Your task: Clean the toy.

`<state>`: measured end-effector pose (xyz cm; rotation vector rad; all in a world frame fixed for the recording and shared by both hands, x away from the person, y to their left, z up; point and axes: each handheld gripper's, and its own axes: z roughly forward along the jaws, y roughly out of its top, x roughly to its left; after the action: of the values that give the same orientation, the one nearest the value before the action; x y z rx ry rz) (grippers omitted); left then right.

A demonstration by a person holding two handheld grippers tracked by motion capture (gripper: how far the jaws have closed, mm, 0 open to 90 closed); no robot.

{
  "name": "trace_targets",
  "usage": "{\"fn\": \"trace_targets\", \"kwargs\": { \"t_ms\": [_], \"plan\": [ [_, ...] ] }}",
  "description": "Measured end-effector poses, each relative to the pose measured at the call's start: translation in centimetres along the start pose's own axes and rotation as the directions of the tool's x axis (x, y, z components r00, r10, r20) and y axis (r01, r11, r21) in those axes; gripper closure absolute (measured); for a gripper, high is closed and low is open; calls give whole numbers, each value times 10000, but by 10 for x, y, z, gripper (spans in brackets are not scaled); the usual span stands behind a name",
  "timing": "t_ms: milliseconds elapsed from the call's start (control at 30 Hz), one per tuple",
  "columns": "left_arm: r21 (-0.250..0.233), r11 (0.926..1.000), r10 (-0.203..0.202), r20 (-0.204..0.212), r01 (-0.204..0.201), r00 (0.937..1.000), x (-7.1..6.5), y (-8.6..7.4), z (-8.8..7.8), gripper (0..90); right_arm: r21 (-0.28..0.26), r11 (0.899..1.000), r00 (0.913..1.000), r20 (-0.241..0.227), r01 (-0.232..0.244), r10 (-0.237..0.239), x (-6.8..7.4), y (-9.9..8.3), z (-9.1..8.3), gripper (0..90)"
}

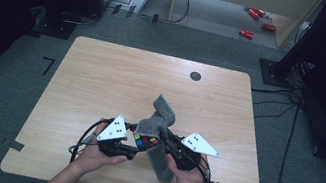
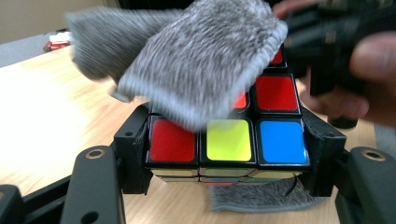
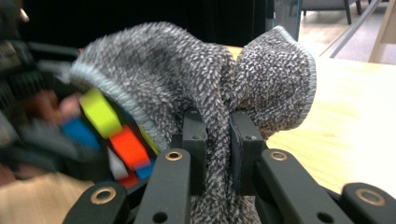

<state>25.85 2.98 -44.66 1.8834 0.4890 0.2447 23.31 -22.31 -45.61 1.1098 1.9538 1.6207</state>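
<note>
A colourful puzzle cube (image 2: 229, 140) sits clamped between the jaws of my left gripper (image 2: 226, 149), with red, yellow and blue squares facing the camera. A grey fuzzy cloth (image 2: 191, 60) lies draped over the cube's top. My right gripper (image 3: 218, 140) is shut on a pinched fold of that cloth (image 3: 196, 79), and the cube (image 3: 116, 135) peeks out from under it at the left. From above, both grippers meet near the table's front edge: the left gripper (image 1: 134, 142) holds the cube (image 1: 145, 142), and the right gripper (image 1: 165, 140) holds the cloth (image 1: 161, 116), which trails down toward the front.
The wooden table (image 1: 103, 76) has a small black round disc (image 1: 195, 76) near its far edge. Red objects (image 1: 254, 21) lie on the floor beyond the table. Cables (image 1: 86, 139) trail from both grippers near the hands.
</note>
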Motion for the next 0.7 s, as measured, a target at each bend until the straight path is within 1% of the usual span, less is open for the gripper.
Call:
{"fn": "trace_targets", "kwargs": {
  "t_ms": [67,100,133,167,233,300,333,400,467,500,533,600,633,700],
  "plan": [
    [-391,9983,-446,-88,442,9990,8,1,-6,347,147,9998,9999,-6,121,-121,-2,-2,2,798],
    [-592,9960,-681,-142,671,9976,11,1,-9,347,232,9996,9998,-69,181,-179,-1,-3,3,797],
    [-748,9943,-774,-240,755,9967,13,2,-12,347,268,9993,9996,-136,244,-240,-1,-4,4,797],
    [-841,9935,-795,-321,765,9963,15,3,-15,347,292,9992,9994,-243,266,-259,0,-5,6,797],
    [-958,9918,-873,-251,846,9959,15,4,-18,347,310,9988,9973,-636,374,-353,5,-7,9,796],
    [-1046,9908,-882,-192,857,9959,13,6,-18,347,324,9970,9930,-977,699,-665,13,-9,13,795],
    [-1104,9894,-960,-72,946,9954,13,6,-17,347,358,9954,9905,-1083,894,-851,17,-10,15,795],
    [-1207,9864,-1106,165,1118,9937,11,7,-16,347,507,9926,9865,-1271,1103,-1032,23,-13,19,795],
    [-1134,9867,-1134,333,1165,9930,10,7,-14,347,695,9880,9811,-1468,1376,-1263,29,-17,22,795],
    [-1060,9879,-1101,353,1133,9933,9,6,-13,347,788,9851,9788,-1490,1531,-1402,31,-18,24,795],
    [-1022,9887,-1065,358,1096,9937,9,6,-12,347,852,9811,9769,-1409,1738,-1608,33,-20,26,795],
    [-1016,9871,-1186,522,1235,9916,11,5,-13,347,857,9785,9759,-1296,1874,-1755,32,-19,25,795],
    [-1018,9866,-1218,577,1272,9909,11,5,-13,347,722,9791,9764,-1180,1900,-1807,30,-18,24,795],
    [-930,9880,-1179,617,1233,9911,11,5,-12,347,337,9839,9819,-782,1757,-1727,21,-14,19,792]
  ]
}}
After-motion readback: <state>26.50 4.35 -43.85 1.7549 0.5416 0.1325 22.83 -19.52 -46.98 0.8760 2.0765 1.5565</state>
